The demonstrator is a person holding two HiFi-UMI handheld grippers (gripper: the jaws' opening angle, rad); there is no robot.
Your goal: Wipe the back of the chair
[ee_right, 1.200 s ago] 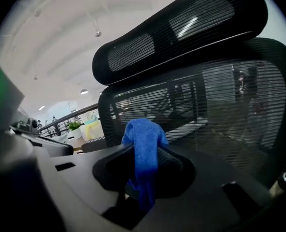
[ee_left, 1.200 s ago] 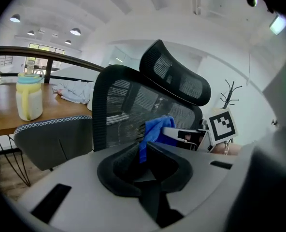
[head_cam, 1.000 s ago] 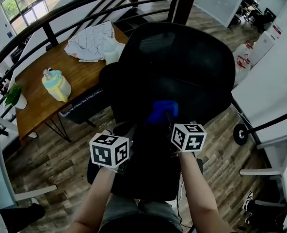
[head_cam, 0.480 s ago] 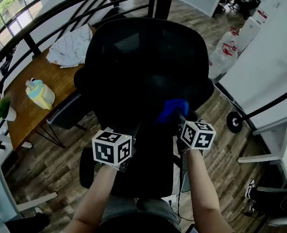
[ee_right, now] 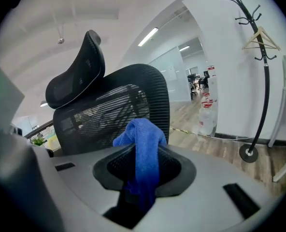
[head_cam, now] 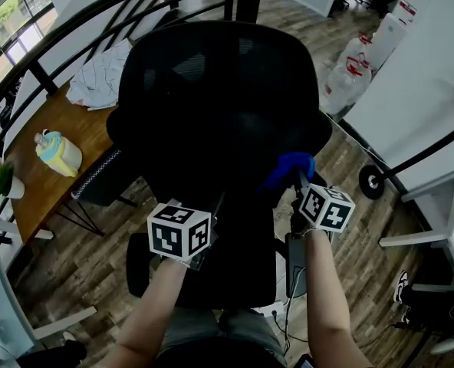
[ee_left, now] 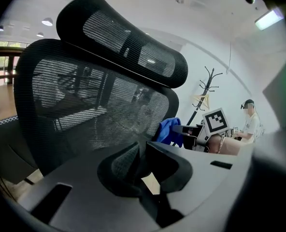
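Currently pinching blue microfibre cloth [ee_right: 142,144] in right gripper [head_cam: 298,184] at right edge of black mesh chair back [head_cam: 219,98], left gripper [ee_left: 141,153] closed empty; risks sliding off, wiping air.

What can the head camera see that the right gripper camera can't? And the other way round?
Only the head view shows the left gripper, the person's arms and a white cloth on the wooden table. Only the right gripper view shows the right gripper with its jaws shut on the blue cloth, plus the coat stand's hooks and a ceiling light. Both show the black mesh chair and the blue cloth.
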